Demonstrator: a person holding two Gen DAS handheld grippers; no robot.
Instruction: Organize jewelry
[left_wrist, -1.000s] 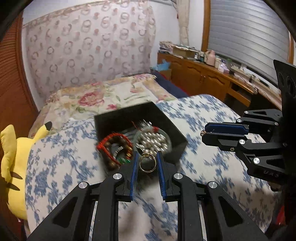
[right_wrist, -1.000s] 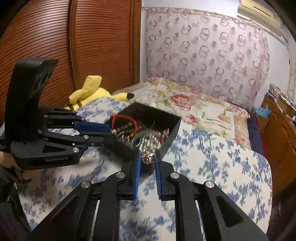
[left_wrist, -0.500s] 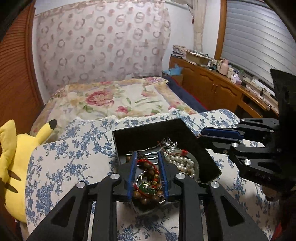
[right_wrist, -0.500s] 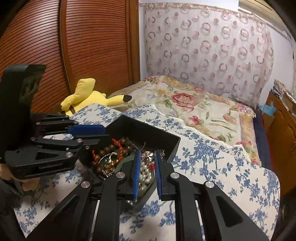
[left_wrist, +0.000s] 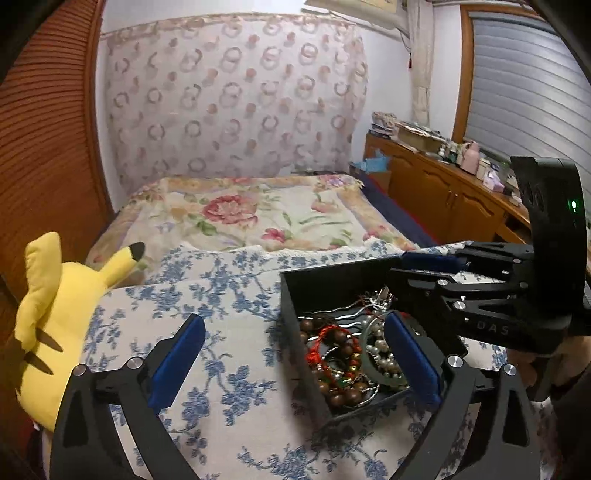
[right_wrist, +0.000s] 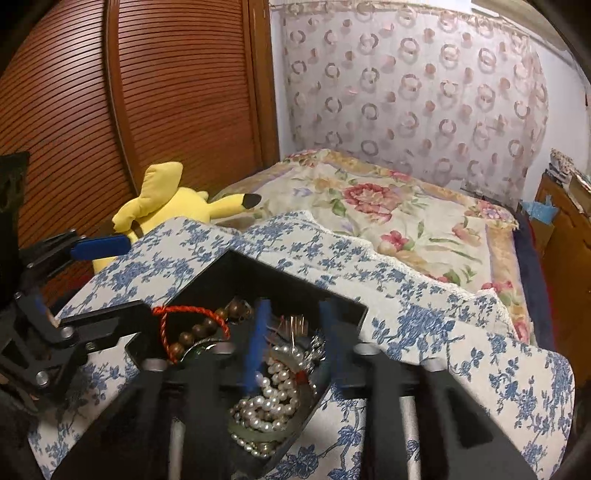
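A black open box (left_wrist: 295, 295) sits on the blue-flowered cloth (left_wrist: 221, 295) and holds jewelry: a brown bead bracelet with red cord (left_wrist: 340, 354), white pearls (left_wrist: 384, 356) and a green ring. My left gripper (left_wrist: 291, 354) is wide open and empty, its right finger over the box. My right gripper (right_wrist: 291, 339) is open over the box (right_wrist: 258, 269), above the pearls (right_wrist: 273, 391) and a silver piece (right_wrist: 314, 347). It also shows in the left wrist view (left_wrist: 424, 269), at the box's right side.
A yellow plush toy (left_wrist: 55, 317) lies at the left edge of the bed. A flowered quilt (left_wrist: 240, 218) covers the bed behind. A wooden cabinet (left_wrist: 443, 199) with clutter stands at the right. A slatted wooden door (right_wrist: 129, 110) is at the left.
Both grippers have opened over the box and let go of their pieces: the left its gold ring, the right its silver piece. The left gripper has shifted left.
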